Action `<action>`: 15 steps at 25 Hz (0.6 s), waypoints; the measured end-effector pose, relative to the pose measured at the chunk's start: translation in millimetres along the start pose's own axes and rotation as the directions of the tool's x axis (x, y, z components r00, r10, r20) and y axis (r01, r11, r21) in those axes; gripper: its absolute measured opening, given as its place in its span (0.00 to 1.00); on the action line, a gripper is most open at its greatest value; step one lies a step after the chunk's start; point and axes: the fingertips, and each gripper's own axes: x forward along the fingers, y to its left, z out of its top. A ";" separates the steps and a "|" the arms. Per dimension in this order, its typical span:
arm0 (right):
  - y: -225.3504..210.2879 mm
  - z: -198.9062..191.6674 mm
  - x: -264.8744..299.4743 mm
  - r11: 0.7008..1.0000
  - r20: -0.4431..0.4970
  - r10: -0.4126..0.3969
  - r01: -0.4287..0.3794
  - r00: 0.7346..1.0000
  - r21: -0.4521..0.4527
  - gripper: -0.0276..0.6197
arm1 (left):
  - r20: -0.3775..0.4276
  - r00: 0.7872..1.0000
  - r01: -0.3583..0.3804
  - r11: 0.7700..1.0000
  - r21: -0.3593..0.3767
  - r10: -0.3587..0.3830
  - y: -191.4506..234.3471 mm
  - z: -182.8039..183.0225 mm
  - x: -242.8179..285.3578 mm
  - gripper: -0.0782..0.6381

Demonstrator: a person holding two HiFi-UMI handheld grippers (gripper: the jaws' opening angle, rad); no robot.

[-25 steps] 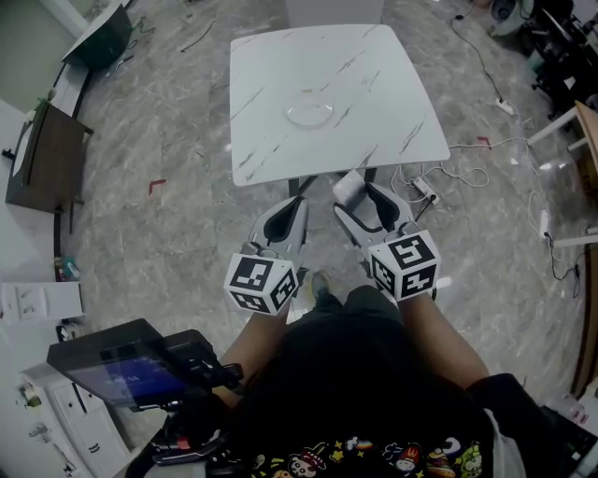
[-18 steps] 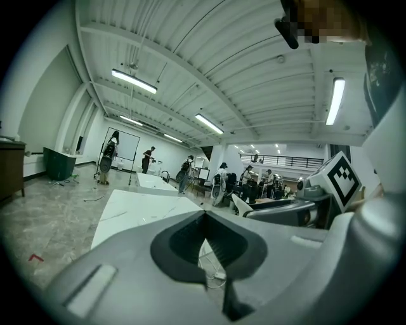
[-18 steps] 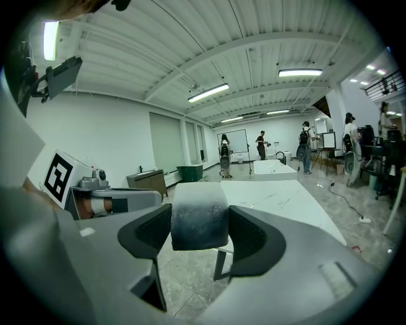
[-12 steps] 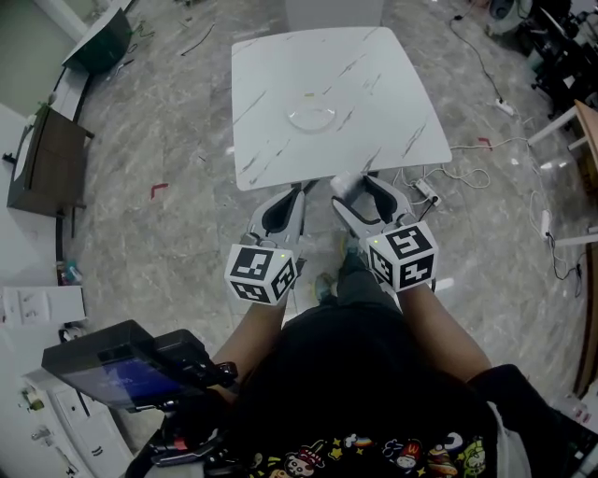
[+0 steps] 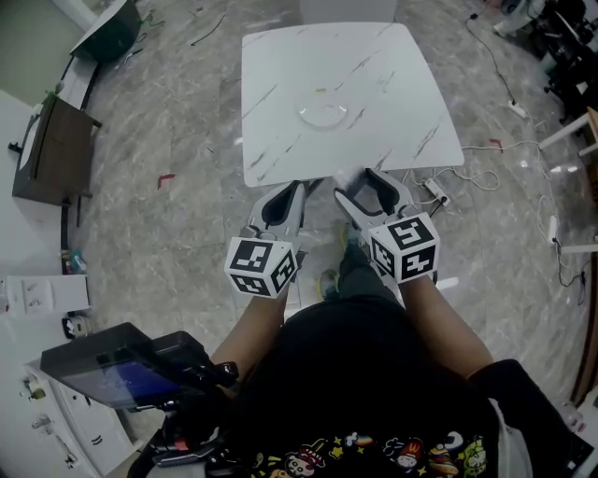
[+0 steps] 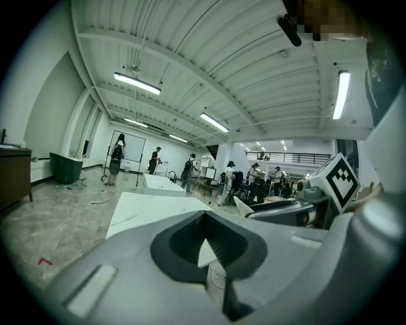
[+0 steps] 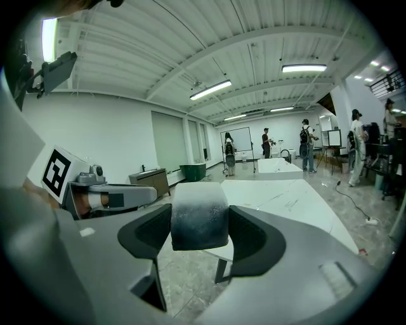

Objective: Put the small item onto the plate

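A clear glass plate (image 5: pixel 325 114) lies near the middle of the white marble table (image 5: pixel 402 89). My right gripper (image 5: pixel 358 181) hovers at the table's near edge, shut on a small grey-white item (image 5: pixel 348 175). In the right gripper view that item (image 7: pixel 199 216) sits squeezed between the two dark pads, with the table (image 7: pixel 288 197) beyond it. My left gripper (image 5: pixel 297 188) hangs beside the right one, just short of the table edge. Its jaws meet with nothing between them, as the left gripper view (image 6: pixel 206 249) shows.
A dark wooden cabinet (image 5: pixel 45 149) and a green bin (image 5: pixel 110 26) stand at the left. Cables and a power strip (image 5: pixel 432 191) lie on the floor right of the table. A device with a screen (image 5: pixel 117 369) sits at bottom left. People stand far off (image 6: pixel 155 160).
Both grippers and the person have drifted forward, so the jaws now reach the table's near edge. The right gripper still holds the item.
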 end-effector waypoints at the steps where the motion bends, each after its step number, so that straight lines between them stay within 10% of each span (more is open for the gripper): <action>1: -1.8 0.6 1.4 1.000 0.000 0.002 -0.002 1.000 0.002 0.52 | -0.002 1.000 0.001 1.000 -0.001 -0.001 -0.1 0.4 3.1 0.11; 15: -56.7 6.4 42.4 0.999 -0.031 0.028 -0.027 0.999 0.024 0.52 | -0.022 1.000 -0.001 1.000 -0.013 0.001 10.3 6.1 75.0 0.11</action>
